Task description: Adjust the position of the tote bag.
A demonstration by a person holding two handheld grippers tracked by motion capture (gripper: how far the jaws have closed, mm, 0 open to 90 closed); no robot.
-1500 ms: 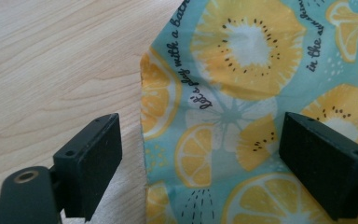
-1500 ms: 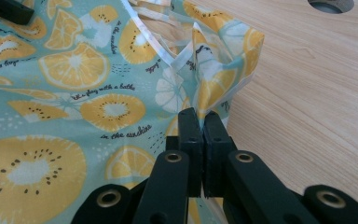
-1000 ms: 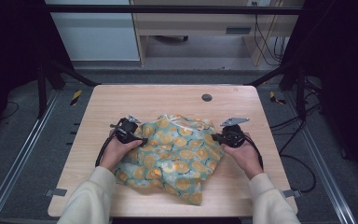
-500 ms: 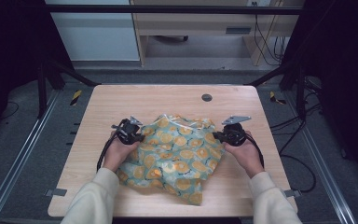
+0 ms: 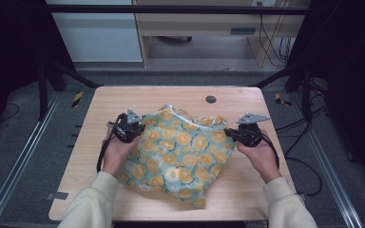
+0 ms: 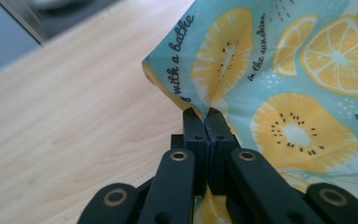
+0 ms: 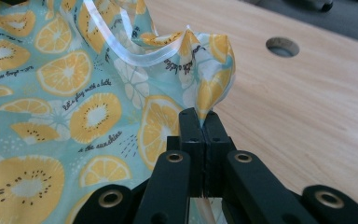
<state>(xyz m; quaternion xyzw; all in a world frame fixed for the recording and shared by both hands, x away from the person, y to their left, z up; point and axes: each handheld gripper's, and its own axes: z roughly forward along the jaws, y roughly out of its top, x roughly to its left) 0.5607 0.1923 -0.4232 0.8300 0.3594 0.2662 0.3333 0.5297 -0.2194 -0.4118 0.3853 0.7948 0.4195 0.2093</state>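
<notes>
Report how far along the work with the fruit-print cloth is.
Done: both grips look secured. The left gripper is shut on one edge of the fruit-print cloth, the right gripper on the opposite edge. In hand: the cloth is held between them over the table, its far edge seemingly raised. Left: it remains rumpled, with its near end lying crumpled, so flattening or folding probably remains.

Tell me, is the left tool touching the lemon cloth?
Touching. In the left gripper view the left tool has its jaws shut on a pinched fold of the lemon cloth, with fabric rising from between them.
</notes>
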